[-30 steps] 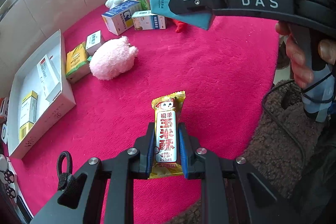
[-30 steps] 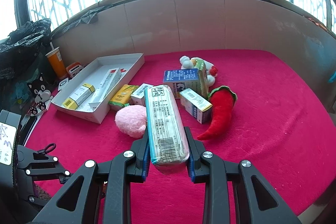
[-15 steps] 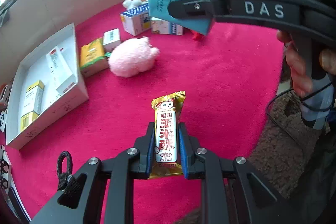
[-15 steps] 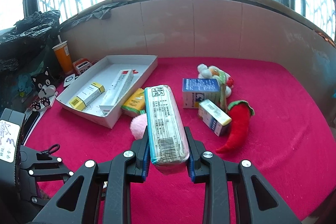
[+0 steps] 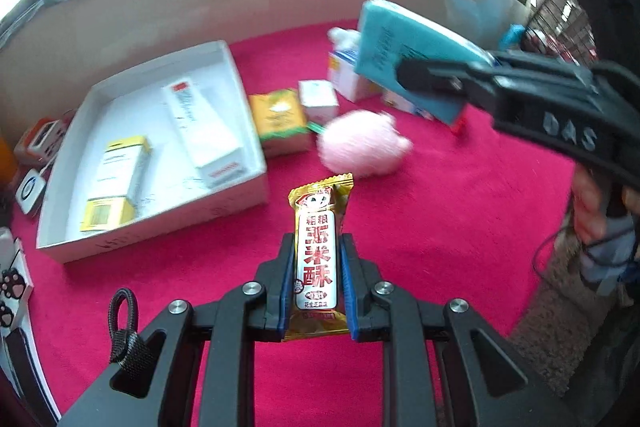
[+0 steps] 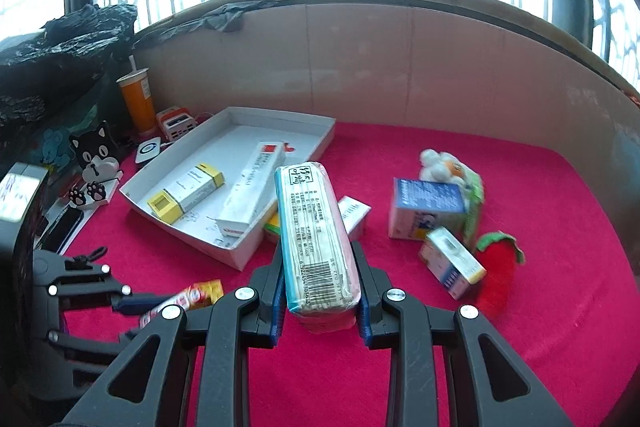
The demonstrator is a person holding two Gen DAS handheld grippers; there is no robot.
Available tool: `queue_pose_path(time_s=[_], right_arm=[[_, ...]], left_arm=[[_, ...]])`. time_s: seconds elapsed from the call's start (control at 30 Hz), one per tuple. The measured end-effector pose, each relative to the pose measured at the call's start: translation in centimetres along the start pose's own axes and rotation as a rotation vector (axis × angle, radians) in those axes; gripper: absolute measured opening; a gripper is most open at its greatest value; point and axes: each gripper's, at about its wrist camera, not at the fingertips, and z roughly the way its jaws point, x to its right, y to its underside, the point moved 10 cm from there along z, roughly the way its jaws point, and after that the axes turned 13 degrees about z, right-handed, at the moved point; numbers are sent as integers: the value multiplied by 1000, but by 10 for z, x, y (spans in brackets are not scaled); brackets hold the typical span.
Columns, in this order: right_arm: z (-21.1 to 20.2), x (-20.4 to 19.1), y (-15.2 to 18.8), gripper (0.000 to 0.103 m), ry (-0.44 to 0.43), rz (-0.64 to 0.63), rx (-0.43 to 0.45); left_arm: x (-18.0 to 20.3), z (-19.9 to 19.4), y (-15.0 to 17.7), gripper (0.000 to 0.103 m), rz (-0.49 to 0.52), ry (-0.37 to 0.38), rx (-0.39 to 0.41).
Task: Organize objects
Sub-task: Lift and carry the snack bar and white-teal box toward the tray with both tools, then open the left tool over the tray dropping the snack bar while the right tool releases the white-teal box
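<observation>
My left gripper (image 5: 316,247) is shut on a gold snack bar (image 5: 318,259) with red Chinese print, held above the red cloth in front of the white tray (image 5: 240,83). The bar also shows in the right wrist view (image 6: 188,298). My right gripper (image 6: 318,255) is shut on a long tissue pack (image 6: 314,231), teal-sided in the left wrist view (image 5: 408,59), held over the cloth right of the tray (image 6: 320,139). The tray holds a yellow-ended box (image 5: 116,183) and a long white box (image 5: 204,131).
On the red cloth (image 5: 460,207) lie a pink plush (image 5: 362,147), a yellow packet (image 5: 278,115), small white boxes (image 5: 318,99), a blue-white carton (image 6: 426,203), a red chilli plush (image 6: 496,273) and a white plush (image 6: 440,163). A cardboard wall (image 6: 360,59) backs the table. An orange cup (image 6: 138,99) and gadgets stand left.
Both grippers have swung left toward the white tray with their loads still held. The tray now sits nearer the centre of both views.
</observation>
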Motion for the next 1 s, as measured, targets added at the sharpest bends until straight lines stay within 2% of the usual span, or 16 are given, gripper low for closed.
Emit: queue_pose_path(time_s=[0.47, 0.57, 0.73, 0.93, 1.0], right_arm=[[34, -42, -21, 30, -36, -51, -11], [41, -47, -26, 30, -32, -61, -9], [56, -56, -33, 30, -36, -49, -29], [84, -72, -48, 30, -55, -10, -74], [95, -78, -52, 30, -61, 9, -92]], left_arm=[[-109, -21, -14, 20, -196, -152, 90], [-130, -22, -17, 20, -208, -222, 96], [-165, -22, -26, 20, -262, -290, 120], [-217, -5, -37, 20, -342, -330, 122], [-230, 6, -40, 20, -358, -313, 113]])
